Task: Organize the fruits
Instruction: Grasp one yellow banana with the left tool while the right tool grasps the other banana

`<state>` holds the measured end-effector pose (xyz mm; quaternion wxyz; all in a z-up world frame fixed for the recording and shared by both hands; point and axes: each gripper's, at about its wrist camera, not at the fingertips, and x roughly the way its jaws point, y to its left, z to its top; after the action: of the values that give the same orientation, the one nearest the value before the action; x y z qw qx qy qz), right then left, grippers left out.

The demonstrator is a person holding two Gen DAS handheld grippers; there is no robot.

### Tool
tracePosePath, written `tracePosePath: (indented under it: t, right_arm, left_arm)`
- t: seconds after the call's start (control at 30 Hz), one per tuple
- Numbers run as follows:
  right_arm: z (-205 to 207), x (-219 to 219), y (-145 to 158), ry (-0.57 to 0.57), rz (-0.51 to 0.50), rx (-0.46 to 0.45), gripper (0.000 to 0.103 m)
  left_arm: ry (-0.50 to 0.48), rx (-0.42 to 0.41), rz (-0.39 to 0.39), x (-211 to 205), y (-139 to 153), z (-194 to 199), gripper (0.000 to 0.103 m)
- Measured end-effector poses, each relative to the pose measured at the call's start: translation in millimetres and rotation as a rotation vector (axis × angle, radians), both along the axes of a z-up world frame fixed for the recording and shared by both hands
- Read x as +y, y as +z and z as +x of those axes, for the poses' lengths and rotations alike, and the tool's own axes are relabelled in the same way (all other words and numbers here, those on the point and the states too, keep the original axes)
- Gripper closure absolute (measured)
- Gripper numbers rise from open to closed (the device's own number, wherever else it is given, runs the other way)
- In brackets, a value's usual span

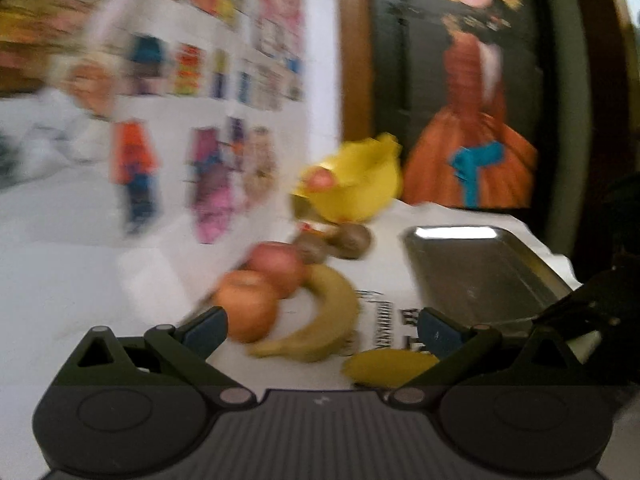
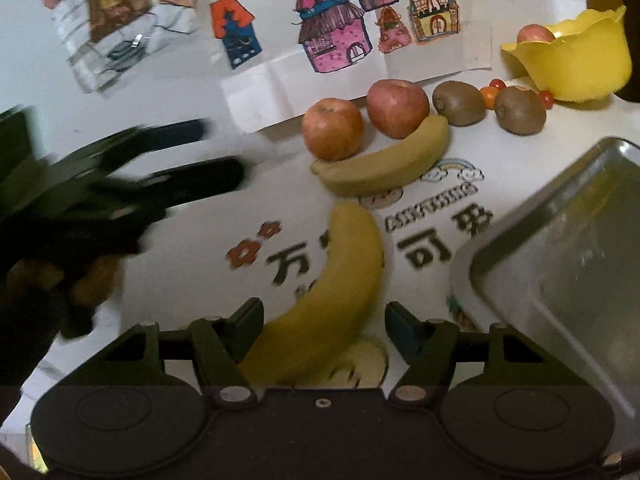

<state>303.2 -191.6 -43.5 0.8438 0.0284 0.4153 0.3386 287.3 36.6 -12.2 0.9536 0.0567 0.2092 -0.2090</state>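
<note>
Fingers (image 2: 248, 330) of the right gripper (image 2: 324, 320) stand wide apart on either side of the near banana (image 2: 340, 276), not closed on it, which I judge a line-up for a grasp toward the empty metal tray (image 2: 560, 280) at 3 o'clock. Left gripper (image 1: 320, 328) is likewise spread and holds nothing, hovering blurred before the fruit group at 12 o'clock: two smooth red apples (image 2: 334, 130), a second curved banana (image 2: 384, 164) and two fuzzy brown kiwis (image 2: 458, 102). Beyond them at 1 o'clock, a glossy yellow scalloped plastic bowl (image 2: 576, 64) already contains one apple, all resting on the white printed table (image 2: 180, 240).
</note>
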Motion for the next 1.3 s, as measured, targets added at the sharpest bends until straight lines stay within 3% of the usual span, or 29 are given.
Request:
tracePosePath:
  t: [0.2,0.37,0.47,0.6,0.8,0.97,1.3]
  right_arm:
    - [-20,-4,0,-0.018,-0.003,-0.015,0.033]
    - [-13,4,5,-0.062,0.051,-0.037,0.024]
    - [-4,20,3,-0.073,0.008,-0.049,0.024]
    - [-2,32,-6,-0.086,-0.090,-0.077,0.035]
    - [-10,23,-8,-0.067,-0.091,-0.086,0.044]
    - [-30,-1,-6,-0.060,-0.101,-0.059,0.058]
    - [-70,-21,-7,-0.043,-0.178,-0.126,0.060]
  left_arm:
    - [-0.057,0.040,0.086,-27,-16,43,0.002]
    - [-0.052,0.060,0.069,-28,-20,52,0.002]
    - [-0.053,0.062,0.086,-30,-20,50,0.002]
    - [-0.055,0.072,0.095,-34,-19,53,0.002]
    - [-0.055,0.096,0.089,-43,-23,64,0.003]
    - [-0.051,0.150,0.088,-55,-29,74,0.006]
    - [0.020,0.246,0.132,-72,-46,100,0.025]
